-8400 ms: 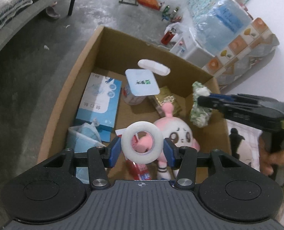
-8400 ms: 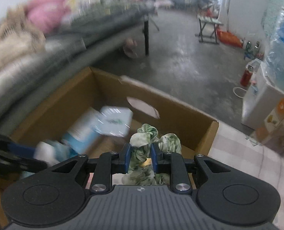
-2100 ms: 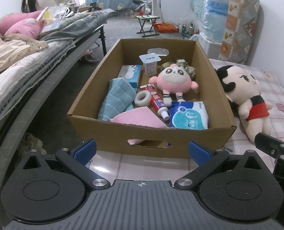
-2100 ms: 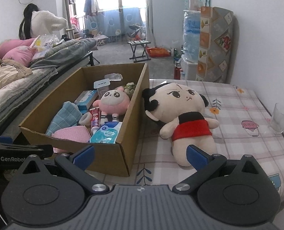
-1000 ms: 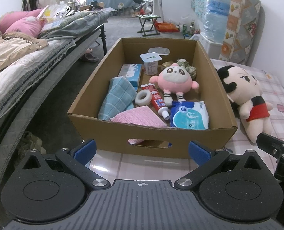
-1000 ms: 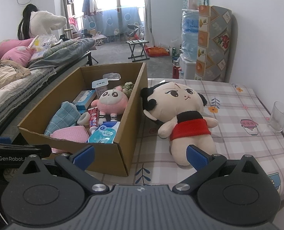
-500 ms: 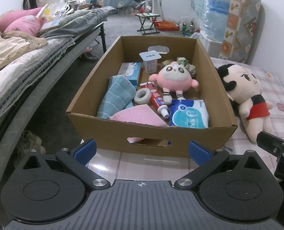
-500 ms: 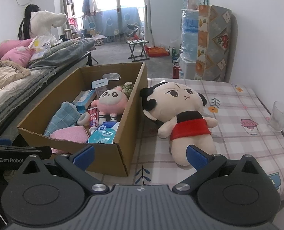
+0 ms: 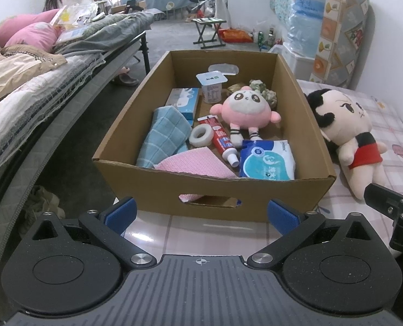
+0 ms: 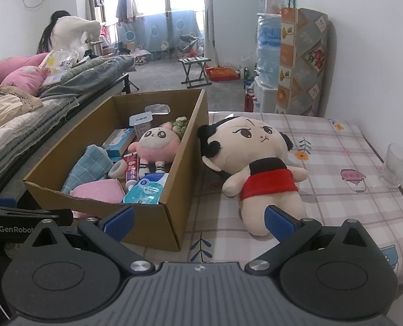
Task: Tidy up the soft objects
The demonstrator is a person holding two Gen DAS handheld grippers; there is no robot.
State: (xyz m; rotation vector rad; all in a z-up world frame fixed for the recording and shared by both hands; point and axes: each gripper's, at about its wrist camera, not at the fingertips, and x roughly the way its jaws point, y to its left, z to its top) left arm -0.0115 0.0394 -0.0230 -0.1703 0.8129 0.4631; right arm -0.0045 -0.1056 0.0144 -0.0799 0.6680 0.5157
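Note:
An open cardboard box (image 9: pixel 215 190) on the checked tablecloth holds a pink plush (image 9: pixel 246 108), a blue cloth (image 9: pixel 163 135), a pink cloth (image 9: pixel 193 163), a white tape roll (image 9: pixel 200 135), a toothpaste tube (image 9: pixel 220 141), a wipes pack (image 9: pixel 266 160) and a green scrunchie (image 9: pixel 264 91). A big doll (image 10: pixel 256 163) in a red top lies on the table, right of the box (image 10: pixel 152 225). My left gripper (image 9: pixel 201 214) stands open and empty before the box's front wall. Near the doll's legs, my right gripper (image 10: pixel 198 222) is open too, holding nothing.
A yogurt cup (image 9: pixel 211 88) and a tissue box (image 9: pixel 183 100) stand at the back of the box. A clear glass (image 10: pixel 397 165) sits by the table's right edge. A bed (image 9: pixel 38 87) runs along the left. A person (image 10: pixel 65 32) stands far back.
Several seconds ago the left gripper held the tape roll and the right held the scrunchie over the box; both now lie inside, grippers drawn back and open. Over the last second nothing moved.

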